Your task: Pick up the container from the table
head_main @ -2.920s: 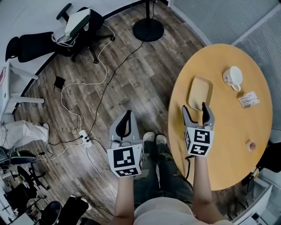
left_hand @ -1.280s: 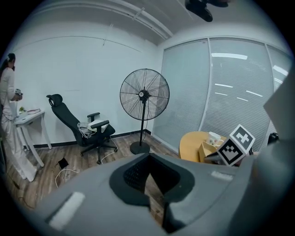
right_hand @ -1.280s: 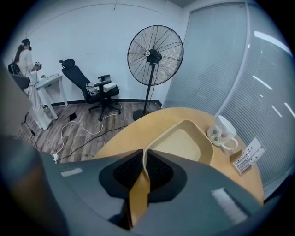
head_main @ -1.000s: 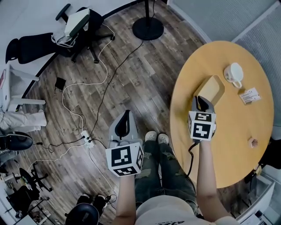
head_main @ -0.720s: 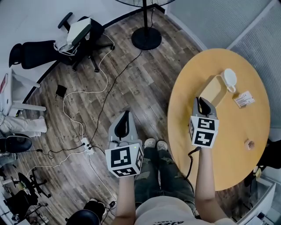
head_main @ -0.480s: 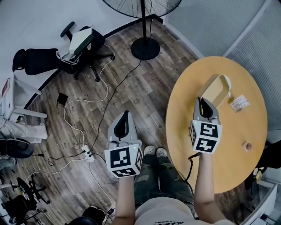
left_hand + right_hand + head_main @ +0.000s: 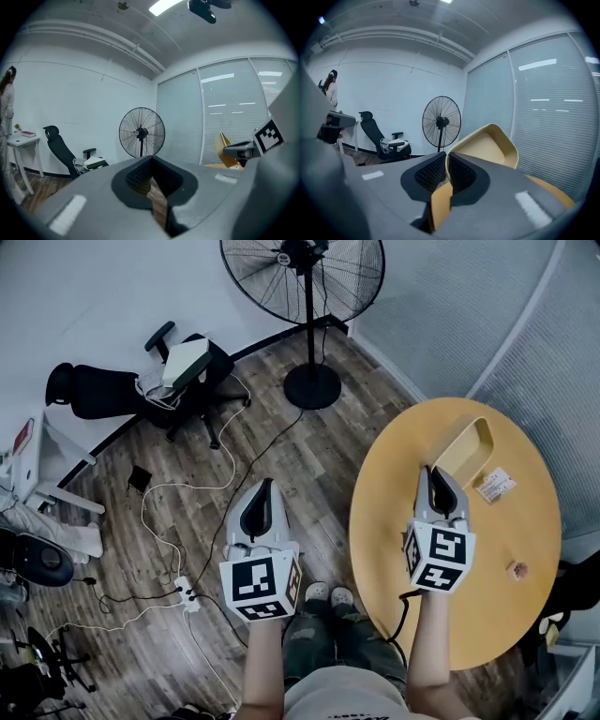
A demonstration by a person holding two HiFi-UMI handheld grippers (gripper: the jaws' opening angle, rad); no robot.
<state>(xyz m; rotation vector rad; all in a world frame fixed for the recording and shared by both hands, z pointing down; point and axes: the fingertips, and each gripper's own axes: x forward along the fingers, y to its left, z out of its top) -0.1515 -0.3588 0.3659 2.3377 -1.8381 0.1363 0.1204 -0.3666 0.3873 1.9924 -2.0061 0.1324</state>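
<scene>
The container [image 7: 466, 450] is a shallow yellow tray, lifted off the round wooden table [image 7: 487, 615] and tilted up on edge. My right gripper [image 7: 437, 480] is shut on its near rim. In the right gripper view the rim passes between the two dark pads [image 7: 431, 174] and the tray's hollow [image 7: 487, 144] rises beyond them. My left gripper [image 7: 260, 505] hangs over the floor to the left of the table, shut, with nothing in it; its dark pads [image 7: 140, 176] meet in the left gripper view.
A small printed card [image 7: 494, 485] and a small brown object [image 7: 515, 570] lie on the table. A standing fan [image 7: 309, 282] is beyond the table. An office chair [image 7: 178, 371], cables and a power strip [image 7: 186, 592] lie on the wooden floor at left.
My right gripper closed on the tray's near edge and raised it off the table, tipping it upright. The view has tilted upward, and the white cup is no longer visible. The left gripper stayed put.
</scene>
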